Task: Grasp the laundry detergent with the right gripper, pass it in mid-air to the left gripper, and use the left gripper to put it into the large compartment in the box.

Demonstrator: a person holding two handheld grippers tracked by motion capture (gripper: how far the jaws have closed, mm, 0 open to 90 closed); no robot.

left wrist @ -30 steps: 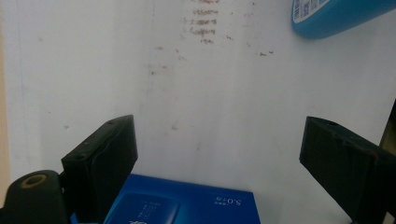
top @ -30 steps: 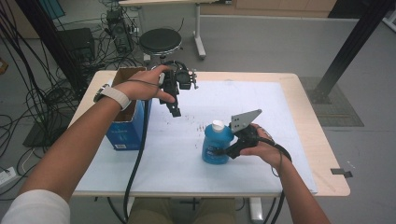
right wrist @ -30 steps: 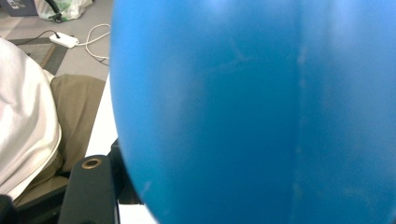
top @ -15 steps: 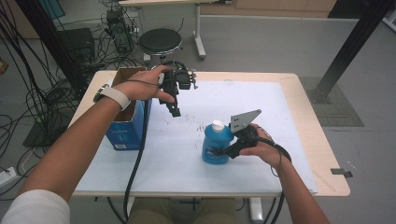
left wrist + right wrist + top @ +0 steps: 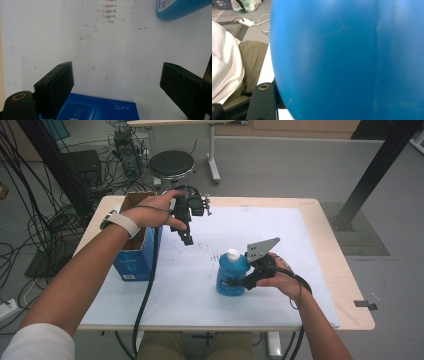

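In the high view the blue bottle with its white cap stands upright on the white sheet of the bench, a little right of the frame's centre, and the right tool reaches in from the right, its jaws around the bottle's lower body — they have just been closing, with the bottle between them. The right tool view presses so close that the bottle's blue wall takes up most of the frame; 1 black jaw meets it at the lower left, the other is hidden, and a white sleeve and khaki trousers with floor cables lie at the left edge, which the high view does not give from this angle. The left tool hangs above the bench in the upper left-centre of the high view, jaws pointing down, just beside an open-topped blue box standing at the bench's left side. From above, its jaw gap is too small to read; the left tool view settles it — 2 black jaws stand wide apart with nothing between them, over the stained white sheet. That view also shows the box's printed blue face along the bottom edge and the bottle's labelled base in the upper right corner.
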